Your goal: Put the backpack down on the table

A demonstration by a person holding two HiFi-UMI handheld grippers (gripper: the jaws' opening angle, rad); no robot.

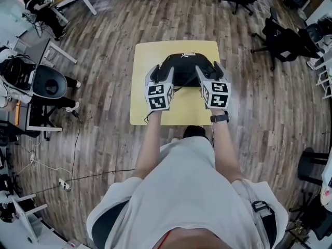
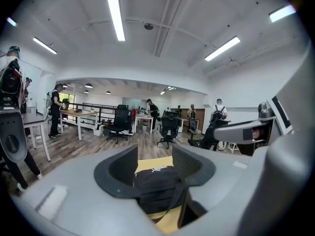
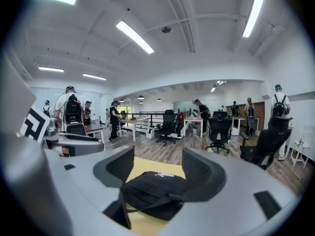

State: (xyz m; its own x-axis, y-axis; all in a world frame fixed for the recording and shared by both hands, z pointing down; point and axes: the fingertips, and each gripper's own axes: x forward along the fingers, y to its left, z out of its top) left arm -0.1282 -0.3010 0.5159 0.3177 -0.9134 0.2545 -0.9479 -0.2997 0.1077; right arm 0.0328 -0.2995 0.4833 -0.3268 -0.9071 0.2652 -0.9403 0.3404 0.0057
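A black backpack (image 1: 184, 69) lies flat on the small yellow table (image 1: 171, 115), toward its far side. Both grippers hover above its near edge, held side by side. My left gripper (image 1: 161, 71) is over the bag's left part with its jaws spread wide. My right gripper (image 1: 208, 69) is over the right part, spread just as wide. In the left gripper view the backpack (image 2: 155, 183) shows below the parted jaws of the left gripper (image 2: 155, 157), a strap (image 2: 176, 200) running toward the camera. The right gripper view shows the backpack (image 3: 152, 191) beneath the right gripper (image 3: 157, 165). No pad presses on anything.
Wooden floor surrounds the table. Black office chairs (image 1: 282, 38) stand at the right and far side. A desk with gear (image 1: 41, 84) and cables sits at the left. Several people stand at distant desks (image 3: 140, 124).
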